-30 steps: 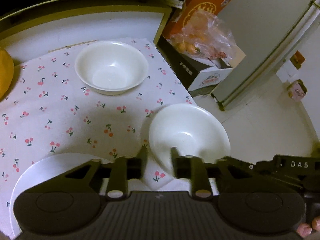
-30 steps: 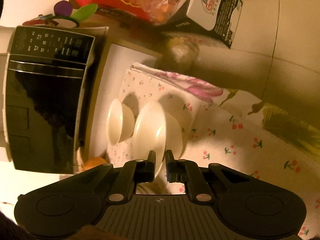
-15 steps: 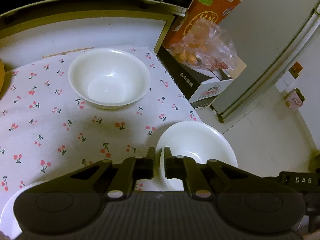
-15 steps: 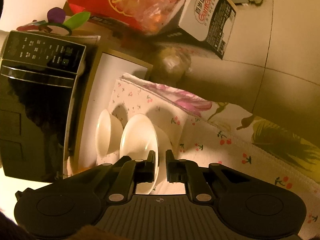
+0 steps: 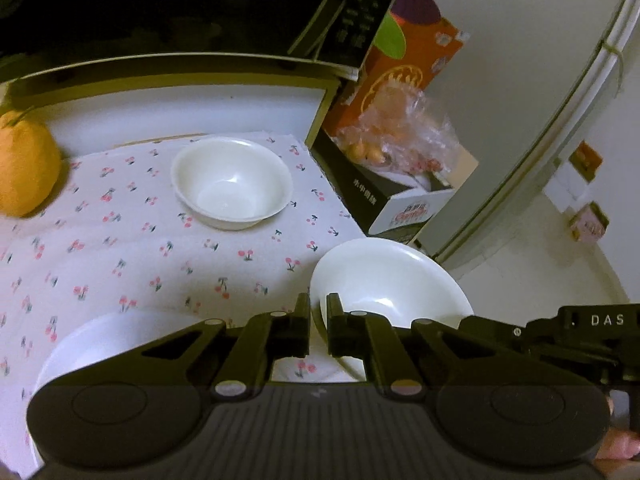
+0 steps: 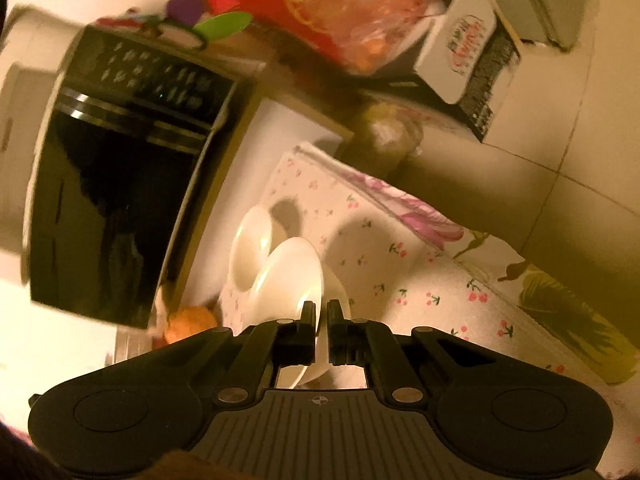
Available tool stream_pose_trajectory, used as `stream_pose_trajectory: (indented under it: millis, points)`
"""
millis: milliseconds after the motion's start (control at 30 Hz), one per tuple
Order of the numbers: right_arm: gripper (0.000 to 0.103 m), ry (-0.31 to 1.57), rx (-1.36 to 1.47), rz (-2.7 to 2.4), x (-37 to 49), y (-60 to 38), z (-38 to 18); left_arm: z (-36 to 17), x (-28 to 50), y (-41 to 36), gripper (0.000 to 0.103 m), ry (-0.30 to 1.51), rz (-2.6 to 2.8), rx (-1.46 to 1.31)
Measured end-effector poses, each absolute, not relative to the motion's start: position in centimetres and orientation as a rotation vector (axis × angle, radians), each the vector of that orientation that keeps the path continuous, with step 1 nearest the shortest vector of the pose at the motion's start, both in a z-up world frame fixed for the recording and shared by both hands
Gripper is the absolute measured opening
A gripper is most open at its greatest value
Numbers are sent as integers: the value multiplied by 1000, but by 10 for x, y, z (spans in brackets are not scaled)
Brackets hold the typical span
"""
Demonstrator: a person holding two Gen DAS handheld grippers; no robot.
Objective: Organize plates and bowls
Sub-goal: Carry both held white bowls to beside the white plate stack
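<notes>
My left gripper (image 5: 318, 300) is shut on the near rim of a white bowl (image 5: 392, 280), which hangs tilted over the right edge of the cherry-print cloth (image 5: 132, 256). In the right wrist view my right gripper (image 6: 320, 308) is shut on the rim of a white bowl (image 6: 292, 276), which seems to be the same one. That gripper's black body (image 5: 580, 332) shows at the right of the left wrist view. A second white bowl (image 5: 232, 184) (image 6: 252, 248) sits upright farther back on the cloth. A white plate (image 5: 104, 340) lies at the lower left, partly hidden by my left gripper.
An orange (image 5: 24, 168) rests at the cloth's far left. A black microwave (image 6: 120, 184) stands behind the table. Beyond the right edge, a box with a bag of fruit (image 5: 392, 140) sits lower down on the floor, near a white door (image 5: 520, 120).
Both grippers' jaws have shut on the bowl's rim. The bowl has risen off the cloth and tilted. The left view has pulled back, so the orange now shows.
</notes>
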State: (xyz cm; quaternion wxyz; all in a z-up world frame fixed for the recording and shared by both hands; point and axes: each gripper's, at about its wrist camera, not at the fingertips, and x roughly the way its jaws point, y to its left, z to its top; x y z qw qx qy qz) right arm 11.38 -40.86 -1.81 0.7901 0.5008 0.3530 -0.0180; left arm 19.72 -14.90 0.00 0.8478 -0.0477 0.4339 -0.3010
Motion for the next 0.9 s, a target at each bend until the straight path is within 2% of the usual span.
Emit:
stream_pose_trajectory:
  millis: [567, 900]
  points:
    - [7, 818, 929, 114, 72, -394, 16, 14, 118, -108, 7, 894, -572, -267]
    - [7, 869, 854, 132, 57, -392, 18, 9, 88, -108, 8, 891, -569, -256]
